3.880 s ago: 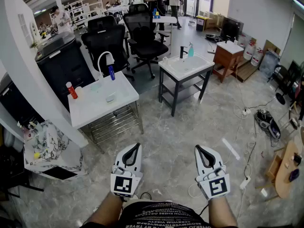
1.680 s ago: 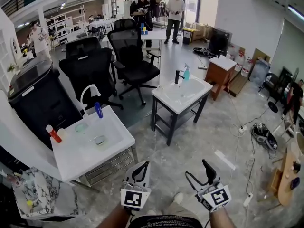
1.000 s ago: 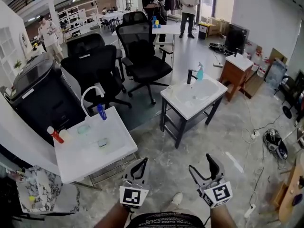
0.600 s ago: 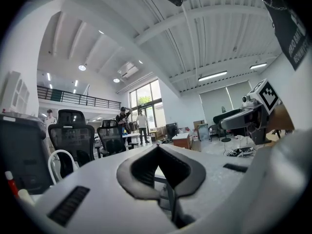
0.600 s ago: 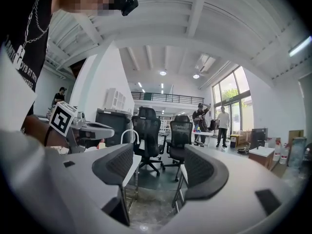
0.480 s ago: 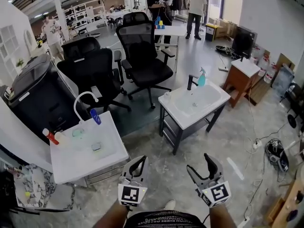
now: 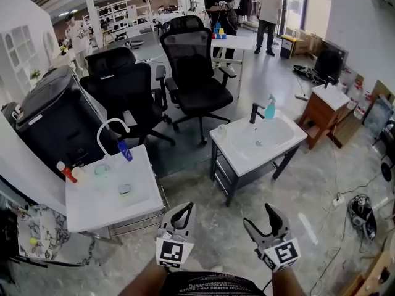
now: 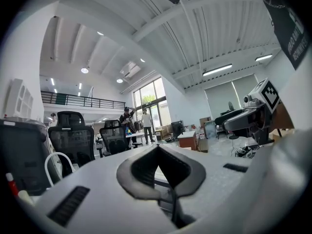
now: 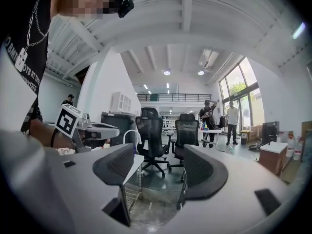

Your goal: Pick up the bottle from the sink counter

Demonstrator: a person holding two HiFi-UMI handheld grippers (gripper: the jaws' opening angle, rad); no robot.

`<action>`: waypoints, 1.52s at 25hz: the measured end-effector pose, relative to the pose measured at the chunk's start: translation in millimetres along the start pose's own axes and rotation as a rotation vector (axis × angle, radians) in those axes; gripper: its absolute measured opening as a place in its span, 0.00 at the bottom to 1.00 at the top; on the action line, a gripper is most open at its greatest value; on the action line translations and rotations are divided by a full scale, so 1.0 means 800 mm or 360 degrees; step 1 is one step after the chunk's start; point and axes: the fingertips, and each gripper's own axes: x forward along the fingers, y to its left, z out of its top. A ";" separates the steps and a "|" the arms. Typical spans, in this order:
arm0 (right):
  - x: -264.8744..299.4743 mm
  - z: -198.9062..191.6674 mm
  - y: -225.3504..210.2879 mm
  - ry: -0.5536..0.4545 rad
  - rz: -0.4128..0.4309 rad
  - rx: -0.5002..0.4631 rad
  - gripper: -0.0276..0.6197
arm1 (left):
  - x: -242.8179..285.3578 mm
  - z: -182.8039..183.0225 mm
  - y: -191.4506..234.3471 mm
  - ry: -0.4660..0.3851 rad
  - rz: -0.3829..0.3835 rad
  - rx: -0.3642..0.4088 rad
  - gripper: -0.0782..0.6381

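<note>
approach phase, no reach yet. both grippers hang low in front of the body over bare floor, well short of any counter. left gripper has its jaws tip to tip with nothing in them. right gripper has its jaws wide apart, closing slightly, and nothing between them. two sinks in play, and the task line doesn't say which one. near-left sink counter has a red bottle at its far left corner and a blue bottle upright just beside the white faucet. the second sink, ahead and right, has a teal spray bottle at its back edge next to the black faucet. next move as i read it: walk up to the chosen counter, raise the right gripper to bottle height and line its jaws around the body before squeezing. the blue one sits tight against the faucet, so come in from the open side. small dishes on the left counter lie between its front edge and the bottles, so reach over them. floor path looks clear. office chairs and a black bin sit behind the sinks, people far back, cables off right. none of these are in the way.
</note>
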 end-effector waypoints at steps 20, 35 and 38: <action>0.186 -0.010 -0.075 0.0020 -0.0006 0.0050 0.49 | 0.144 -0.041 0.116 0.0058 -0.0030 -0.0031 0.11; 0.312 0.010 -0.112 0.0049 -0.0129 0.0004 0.49 | 0.266 -0.040 0.208 -0.0050 -0.0211 -0.0001 0.11; 0.315 0.013 -0.115 0.0064 -0.0156 0.0011 0.49 | 0.275 -0.041 0.212 -0.0037 -0.0233 -0.0024 0.11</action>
